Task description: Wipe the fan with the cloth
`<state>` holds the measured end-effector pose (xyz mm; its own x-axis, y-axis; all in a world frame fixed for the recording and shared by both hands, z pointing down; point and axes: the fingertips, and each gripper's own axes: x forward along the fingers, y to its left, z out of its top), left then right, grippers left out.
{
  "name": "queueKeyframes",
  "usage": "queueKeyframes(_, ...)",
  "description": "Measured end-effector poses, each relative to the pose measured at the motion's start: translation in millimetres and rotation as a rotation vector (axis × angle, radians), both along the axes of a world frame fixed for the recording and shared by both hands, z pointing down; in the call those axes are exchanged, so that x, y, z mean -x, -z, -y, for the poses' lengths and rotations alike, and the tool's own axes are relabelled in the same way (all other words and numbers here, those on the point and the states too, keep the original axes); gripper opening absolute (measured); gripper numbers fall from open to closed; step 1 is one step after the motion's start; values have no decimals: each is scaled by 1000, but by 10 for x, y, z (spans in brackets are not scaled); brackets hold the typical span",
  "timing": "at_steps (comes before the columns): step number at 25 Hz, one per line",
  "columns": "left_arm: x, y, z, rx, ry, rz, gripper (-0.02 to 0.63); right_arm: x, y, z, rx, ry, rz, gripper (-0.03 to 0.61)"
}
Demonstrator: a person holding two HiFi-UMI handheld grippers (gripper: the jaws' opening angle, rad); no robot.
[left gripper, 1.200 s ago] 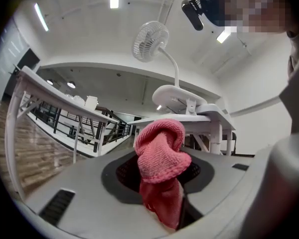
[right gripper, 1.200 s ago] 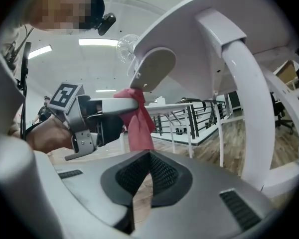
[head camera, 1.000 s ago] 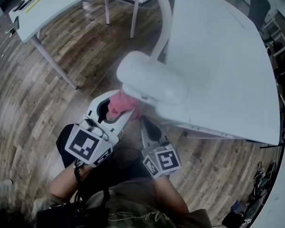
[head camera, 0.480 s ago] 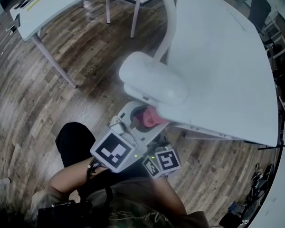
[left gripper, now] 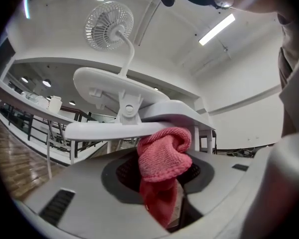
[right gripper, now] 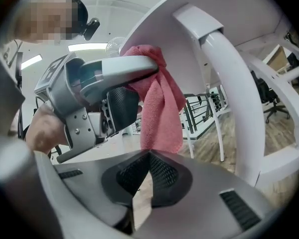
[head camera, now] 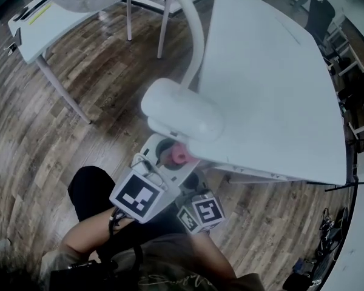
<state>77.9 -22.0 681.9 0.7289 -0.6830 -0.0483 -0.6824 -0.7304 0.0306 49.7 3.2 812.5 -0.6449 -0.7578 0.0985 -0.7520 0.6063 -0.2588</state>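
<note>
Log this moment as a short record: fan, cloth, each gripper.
fan: clamped on the table edge, head up on a curved neck
cloth: pink, bunched, up against the underside below the fan's clamp
left gripper: shut on cloth
right gripper: shut, empty, tips near the hanging cloth

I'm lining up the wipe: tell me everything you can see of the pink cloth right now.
The pink cloth is a small, soft rag with a knitted-looking weave, bunched up rather than spread flat. The left gripper is shut on it: a folded wad sticks out past the jaws and a loose tail hangs down. The wad meets the white underside by the fan's clamp base at the table edge.
</note>
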Motion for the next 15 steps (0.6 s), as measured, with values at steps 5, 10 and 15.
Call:
queueKeyframes(5,-1,-44,0,26,22,-2,170,-94,2,-41,7,-7,-6,0)
queueKeyframes(10,94,1,55,22,39,-11,170,-72,65,13,-13,-21,2,0)
queueKeyframes(15,107,11,62,-6,61,17,170,-118,56,30,-11,-26,3,0)
